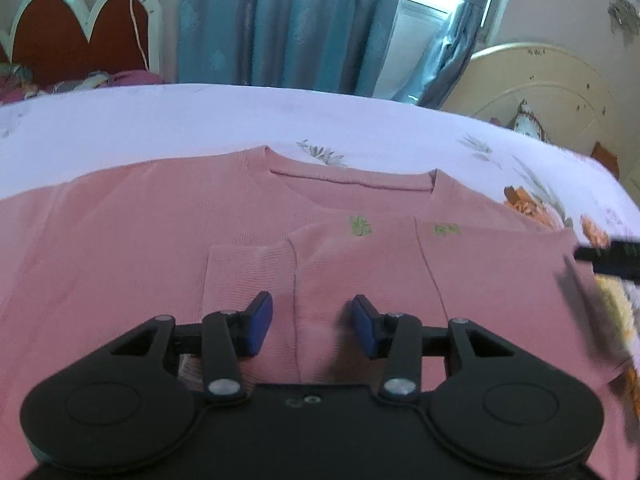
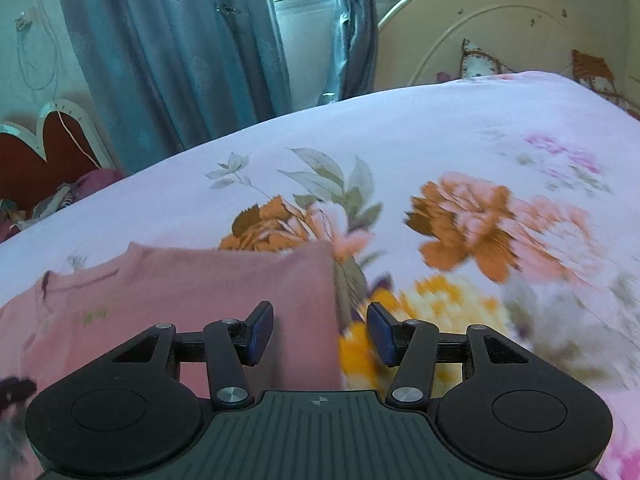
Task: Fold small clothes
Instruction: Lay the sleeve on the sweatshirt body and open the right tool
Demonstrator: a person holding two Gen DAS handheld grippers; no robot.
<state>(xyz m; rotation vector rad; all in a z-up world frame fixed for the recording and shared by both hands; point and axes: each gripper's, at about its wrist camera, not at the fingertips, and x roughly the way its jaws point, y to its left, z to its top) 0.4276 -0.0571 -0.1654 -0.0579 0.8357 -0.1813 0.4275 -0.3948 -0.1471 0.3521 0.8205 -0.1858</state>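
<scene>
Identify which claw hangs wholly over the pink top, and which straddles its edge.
The left claw hangs wholly over the pink top. The right claw straddles its side edge, one finger over the floral bedsheet.

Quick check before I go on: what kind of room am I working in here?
Most likely a bedroom: the pink top lies on a floral bedsheet, with a cream headboard behind and teal curtains at a window.

Bed (image 1: 160, 120) past collar: bare sheet, free to far edge.
Bed R of pink top (image 2: 200, 288): flat floral sheet, free.
Far side: curtains (image 1: 280, 20), cream headboard (image 2: 480, 28) behind bed.
R gripper (image 2: 320, 332): fingers apart, straddles top's R edge.
L gripper (image 1: 312, 326): fingers apart, over folded sleeve (image 1: 248, 272).
</scene>
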